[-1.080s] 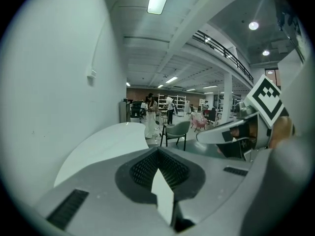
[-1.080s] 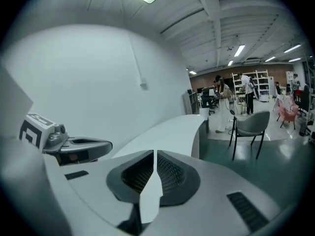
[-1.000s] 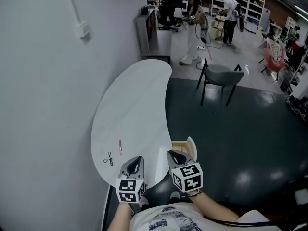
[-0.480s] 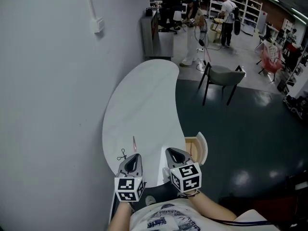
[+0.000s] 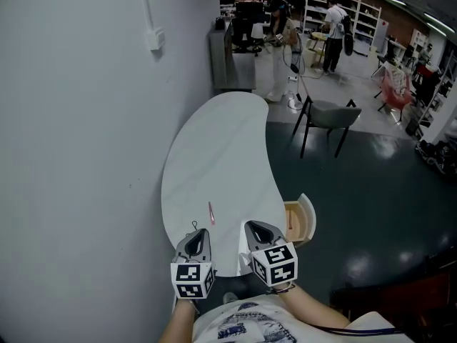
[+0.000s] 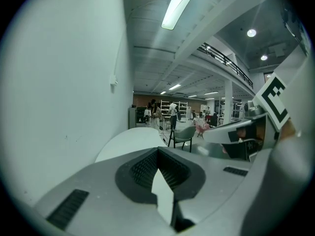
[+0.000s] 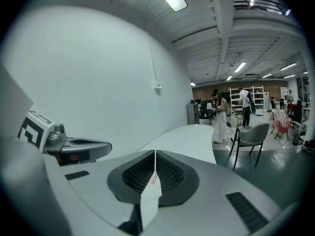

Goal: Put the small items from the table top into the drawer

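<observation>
Pale grey wall (image 5: 86, 156) runs along the left side of a white, kidney-shaped table top (image 5: 221, 148), with dark glossy floor to its right. A grey chair with black legs (image 5: 327, 116) stands near the far end of the table, and people stand by shelving in the distant background.

A slim pink stick-like item (image 5: 211, 213) lies on the near end of the table. Just beside it is a small black looped item (image 5: 194, 226), too small to identify. A light wooden drawer with a white front (image 5: 301, 219) stands pulled open at the table's right edge.

The left gripper (image 5: 202, 233) (image 6: 158, 154) and right gripper (image 5: 258, 227) (image 7: 155, 154) hover side by side over the table's near edge. Each has its jaws together, with nothing between them.
</observation>
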Tool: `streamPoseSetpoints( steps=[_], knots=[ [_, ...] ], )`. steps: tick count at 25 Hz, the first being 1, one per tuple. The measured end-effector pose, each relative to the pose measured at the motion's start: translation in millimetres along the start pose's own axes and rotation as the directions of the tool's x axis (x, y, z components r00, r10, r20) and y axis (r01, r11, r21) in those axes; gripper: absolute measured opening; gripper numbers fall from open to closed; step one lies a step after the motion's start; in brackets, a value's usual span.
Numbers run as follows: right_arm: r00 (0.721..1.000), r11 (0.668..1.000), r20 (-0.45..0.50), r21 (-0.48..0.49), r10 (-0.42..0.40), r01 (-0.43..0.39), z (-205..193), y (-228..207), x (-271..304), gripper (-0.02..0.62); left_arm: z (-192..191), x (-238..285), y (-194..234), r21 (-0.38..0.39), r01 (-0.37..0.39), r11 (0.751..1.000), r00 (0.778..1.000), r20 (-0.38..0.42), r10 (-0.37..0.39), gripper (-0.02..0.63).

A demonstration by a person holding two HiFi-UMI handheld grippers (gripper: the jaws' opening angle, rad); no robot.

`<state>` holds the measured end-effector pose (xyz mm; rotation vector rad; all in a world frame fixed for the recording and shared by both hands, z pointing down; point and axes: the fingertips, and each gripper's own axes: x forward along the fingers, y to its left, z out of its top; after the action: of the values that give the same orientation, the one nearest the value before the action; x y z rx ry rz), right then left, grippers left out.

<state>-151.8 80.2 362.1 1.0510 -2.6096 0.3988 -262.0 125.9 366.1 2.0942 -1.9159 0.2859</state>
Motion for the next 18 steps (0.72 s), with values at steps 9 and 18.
streamPoseSetpoints(
  steps=[9,18],
  knots=[
    [1.000,1.000,-0.017,-0.015,-0.001,0.000,-2,23,10,0.027,-10,-11,20,-0.007,0.020,1.000,1.000,-0.021,-0.020,0.018],
    [1.000,1.000,-0.026,-0.019,-0.012,0.011,-1,22,11,0.028,-5,-7,22,-0.022,0.032,0.999,0.999,-0.001,-0.032,0.018]
  ],
)
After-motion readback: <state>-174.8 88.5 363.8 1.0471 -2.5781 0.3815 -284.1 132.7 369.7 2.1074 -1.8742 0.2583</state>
